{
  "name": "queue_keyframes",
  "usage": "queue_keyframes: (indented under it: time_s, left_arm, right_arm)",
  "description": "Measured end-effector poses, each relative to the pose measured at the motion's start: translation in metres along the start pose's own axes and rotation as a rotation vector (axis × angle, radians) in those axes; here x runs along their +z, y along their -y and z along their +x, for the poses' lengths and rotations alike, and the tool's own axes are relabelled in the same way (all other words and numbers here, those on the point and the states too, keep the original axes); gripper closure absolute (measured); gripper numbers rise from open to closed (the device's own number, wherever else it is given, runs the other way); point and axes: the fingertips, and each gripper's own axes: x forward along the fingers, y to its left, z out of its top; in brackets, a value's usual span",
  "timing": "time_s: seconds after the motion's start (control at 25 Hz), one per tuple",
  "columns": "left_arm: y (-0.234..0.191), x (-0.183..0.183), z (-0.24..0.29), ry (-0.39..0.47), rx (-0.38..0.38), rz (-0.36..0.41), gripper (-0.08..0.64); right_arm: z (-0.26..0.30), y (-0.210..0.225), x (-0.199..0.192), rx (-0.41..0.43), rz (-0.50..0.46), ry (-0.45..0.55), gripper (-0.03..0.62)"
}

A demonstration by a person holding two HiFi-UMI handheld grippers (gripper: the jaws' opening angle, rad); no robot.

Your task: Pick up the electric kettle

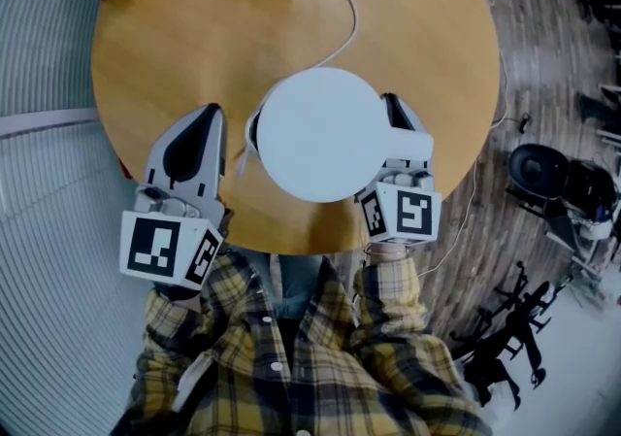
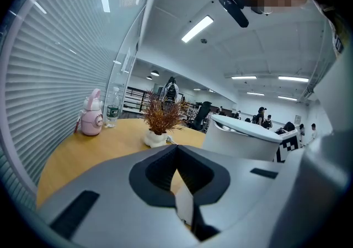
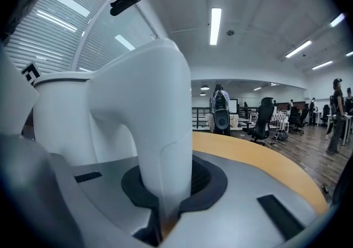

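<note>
With your right gripper (image 3: 165, 202) fingers clamped on the handle (image 3: 160, 131) of the kettle (image 1: 322, 133) by the worktop's (image 1: 175, 46) near edge, and your left gripper (image 2: 179, 186) fingers together and empty, the grasp looks made, so lift it straight up and keep it level.

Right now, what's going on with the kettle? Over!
Right gripper shut on the kettle handle. Left gripper shut, empty, beside the kettle. White cord trails behind it; nothing else seems to block a lift.
</note>
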Motion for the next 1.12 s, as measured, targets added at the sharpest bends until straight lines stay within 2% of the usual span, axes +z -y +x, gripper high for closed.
queue_keyframes:
  time_s: [0.4, 0.72, 1.12]
  left_arm:
    - [0.0, 0.013, 0.001, 0.018, 0.006, 0.008, 0.558]
    - [0.006, 0.021, -0.002, 0.039, 0.009, 0.013, 0.558]
    - [0.012, 0.045, -0.012, 0.064, 0.016, 0.024, 0.558]
  right_arm:
    - [0.001, 0.007, 0.003, -0.062, 0.044, 0.016, 0.546]
    - [0.002, 0.013, 0.002, -0.077, 0.063, 0.015, 0.546]
    - [0.002, 0.016, 0.034, -0.064, 0.041, 0.034, 0.546]
